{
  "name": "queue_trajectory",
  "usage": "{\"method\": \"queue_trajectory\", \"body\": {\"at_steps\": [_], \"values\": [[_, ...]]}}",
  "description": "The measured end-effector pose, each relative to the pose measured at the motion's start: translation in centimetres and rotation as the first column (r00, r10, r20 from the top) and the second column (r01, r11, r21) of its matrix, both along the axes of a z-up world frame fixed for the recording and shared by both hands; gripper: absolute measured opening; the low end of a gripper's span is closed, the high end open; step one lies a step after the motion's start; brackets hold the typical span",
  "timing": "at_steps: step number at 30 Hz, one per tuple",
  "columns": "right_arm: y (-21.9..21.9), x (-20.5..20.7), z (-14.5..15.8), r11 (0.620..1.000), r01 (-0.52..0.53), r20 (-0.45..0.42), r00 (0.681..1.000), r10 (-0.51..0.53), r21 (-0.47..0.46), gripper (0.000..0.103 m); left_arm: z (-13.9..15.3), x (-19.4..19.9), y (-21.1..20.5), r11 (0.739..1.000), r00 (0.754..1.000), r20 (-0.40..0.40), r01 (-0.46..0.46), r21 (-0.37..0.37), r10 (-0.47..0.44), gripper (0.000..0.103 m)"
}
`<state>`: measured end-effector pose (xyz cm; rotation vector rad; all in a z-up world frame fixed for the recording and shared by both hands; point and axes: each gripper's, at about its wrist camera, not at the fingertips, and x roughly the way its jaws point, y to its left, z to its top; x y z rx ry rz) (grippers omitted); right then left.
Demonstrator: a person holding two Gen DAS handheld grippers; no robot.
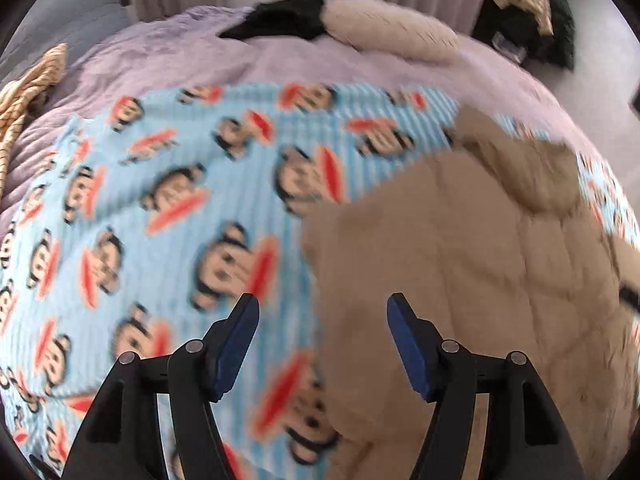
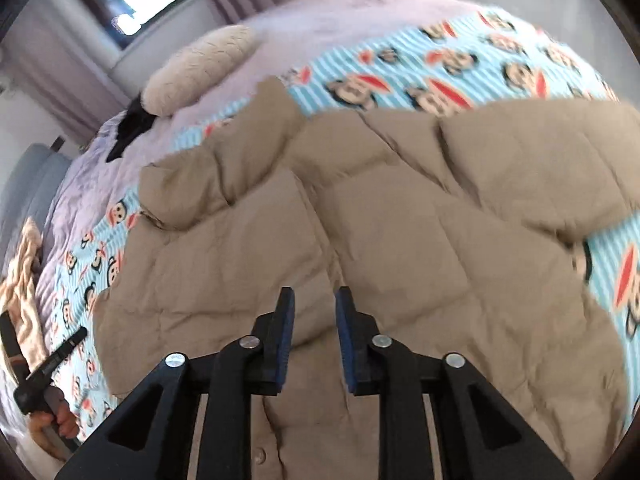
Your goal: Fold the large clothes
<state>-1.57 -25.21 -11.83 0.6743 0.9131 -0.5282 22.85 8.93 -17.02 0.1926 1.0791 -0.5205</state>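
A tan quilted puffer jacket point(image 1: 460, 260) lies spread on a blue striped blanket printed with monkey faces point(image 1: 160, 200). In the left wrist view my left gripper point(image 1: 322, 298) hangs above the jacket's left edge where it meets the blanket, open wide with nothing between its fingers. In the right wrist view the jacket point(image 2: 360, 220) fills the middle, one sleeve folded across its upper left. My right gripper point(image 2: 315, 292) hovers over the jacket's middle, its blue pads a narrow gap apart and gripping nothing. The picture is blurred.
The blanket point(image 2: 440, 72) lies on a lilac bed cover point(image 1: 240, 60). A cream pillow point(image 1: 392, 28) and a black garment point(image 1: 280, 20) lie at the far end. A tan striped cloth point(image 1: 28, 92) sits at the left edge. A dark pile point(image 1: 524, 12) stands on the floor.
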Motion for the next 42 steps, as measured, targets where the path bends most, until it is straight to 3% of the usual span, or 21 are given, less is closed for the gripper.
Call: {"method": "queue_trajectory", "body": {"at_steps": [3, 6, 9, 13, 15, 17, 22, 29, 30, 31, 35, 39, 42], "values": [[0.1, 2.3, -1.9, 0.997, -0.081, -0.05, 0.995, 0.08, -0.002, 0.02, -3.0, -1.2, -1.3, 0.997, 1.0, 0.0, -0.008, 0.08, 0.008, 0.068], [-0.3, 2.4, -5.4, 0.995, -0.083, -0.144, 0.985, 0.091, 0.061, 0.02, -4.4, -1.2, -1.1, 0.996, 0.999, -0.019, -0.041, 0.079, 0.042, 0.073], [-0.4, 1.5, -5.0, 0.995, -0.077, -0.126, 0.988, 0.084, 0.063, 0.019, -3.2, -1.1, -0.8, 0.993, 0.997, -0.025, -0.067, 0.097, 0.07, 0.073], [-1.1, -1.7, -3.7, 0.992, -0.05, -0.115, 0.991, 0.064, 0.115, 0.022, -0.5, -2.7, -1.5, 0.994, 0.999, -0.008, -0.036, 0.105, 0.037, 0.073], [-1.5, -3.6, -3.1, 0.989, -0.031, -0.104, 0.993, 0.047, 0.144, 0.029, 0.7, -4.2, -2.4, 0.995, 1.0, -0.01, -0.013, 0.104, 0.015, 0.073], [-1.6, -5.3, -2.7, 0.987, -0.017, -0.1, 0.994, 0.033, 0.159, 0.049, 1.6, -6.0, -3.7, 0.995, 1.0, -0.018, 0.015, 0.095, -0.014, 0.073], [-2.0, -9.0, -2.4, 0.981, 0.007, -0.096, 0.995, 0.012, 0.196, 0.052, 2.4, -10.8, -8.1, 0.994, 0.995, -0.052, 0.088, 0.063, -0.085, 0.073], [-4.5, -12.5, -2.1, 0.972, 0.028, -0.064, 0.998, -0.014, 0.232, 0.071, 2.7, -15.4, -14.4, 0.988, 0.984, -0.099, 0.154, 0.024, -0.151, 0.073], [-5.1, -13.2, -1.9, 0.971, 0.033, -0.052, 0.998, -0.022, 0.236, 0.072, 2.8, -16.0, -15.4, 0.986, 0.983, -0.091, 0.165, 0.026, -0.162, 0.08], [-5.8, -13.7, -1.7, 0.971, 0.041, -0.042, 0.999, -0.032, 0.237, 0.074, 2.9, -16.5, -16.1, 0.985, 0.983, -0.084, 0.169, 0.031, -0.166, 0.101], [-8.9, -16.1, -1.5, 0.966, 0.077, -0.023, 0.997, -0.073, 0.247, 0.074, 3.8, -18.9, -19.6, 0.979, 0.98, -0.03, 0.198, 0.052, -0.196, 0.103], [-12.2, -18.9, -1.4, 0.959, 0.12, -0.013, 0.993, -0.121, 0.257, 0.077, 4.1, -20.3, -23.0, 0.974, 0.977, -0.037, 0.214, 0.07, -0.212, 0.103], [-15.3, -21.2, -1.2, 0.953, 0.176, -0.005, 0.984, -0.181, 0.246, 0.084, 4.2, -20.8, -24.9, 0.98, 0.982, -0.043, 0.186, 0.077, -0.183, 0.103]]}}
